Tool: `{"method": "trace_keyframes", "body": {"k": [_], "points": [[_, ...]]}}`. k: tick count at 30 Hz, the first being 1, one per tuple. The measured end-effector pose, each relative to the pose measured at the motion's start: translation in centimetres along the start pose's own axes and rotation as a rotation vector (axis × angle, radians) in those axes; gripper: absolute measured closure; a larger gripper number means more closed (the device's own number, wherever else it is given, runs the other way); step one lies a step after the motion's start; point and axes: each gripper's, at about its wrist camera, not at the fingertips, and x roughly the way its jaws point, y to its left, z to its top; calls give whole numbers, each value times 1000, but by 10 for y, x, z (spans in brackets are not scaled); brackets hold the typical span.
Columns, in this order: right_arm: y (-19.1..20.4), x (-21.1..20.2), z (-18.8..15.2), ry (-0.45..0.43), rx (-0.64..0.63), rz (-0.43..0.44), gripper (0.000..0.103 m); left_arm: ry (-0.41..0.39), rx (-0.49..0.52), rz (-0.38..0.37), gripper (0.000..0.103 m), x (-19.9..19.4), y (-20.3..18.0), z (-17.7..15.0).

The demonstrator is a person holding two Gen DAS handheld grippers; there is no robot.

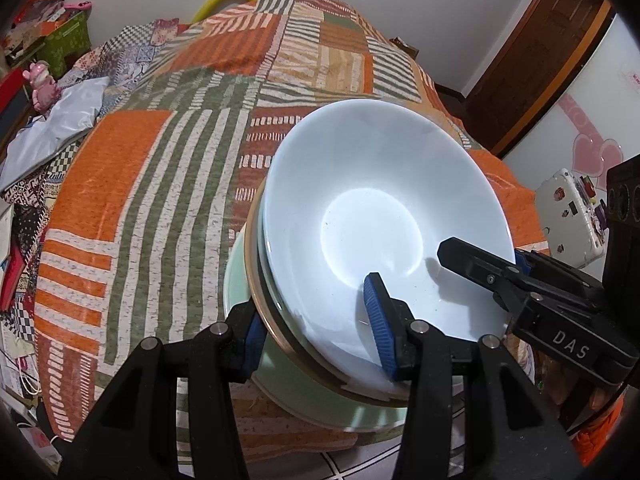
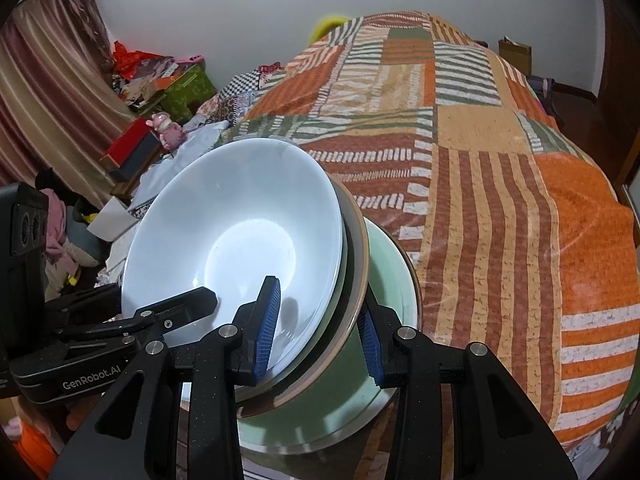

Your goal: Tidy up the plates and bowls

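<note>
White walls (image 2: 224, 20), striped curtain (image 2: 40, 92), dark wooden door (image 1: 536, 68), patchwork-covered bed (image 2: 472, 148), tiled floor (image 1: 360, 468).

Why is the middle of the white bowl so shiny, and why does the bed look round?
Left wrist view: light glares off the white bowl, and the fingers cast small shadows. Right wrist view: same glare; the fisheye lens curves the blanket and darkens the corners.

A bed under an orange-and-green patchwork blanket (image 1: 132, 184) carries a green plate (image 2: 384, 264) at its near edge.
</note>
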Motion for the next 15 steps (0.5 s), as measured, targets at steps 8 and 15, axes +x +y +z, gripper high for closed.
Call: {"method": "trace_keyframes", "body": {"k": [8,15], "points": [[-6,4,-2,1,4,27,67,4,-17,-32,57,6,7,0],[-5,-6,-3,-18,-33,3,64,-25,-21,-24,57,-2,8,-1]]}}
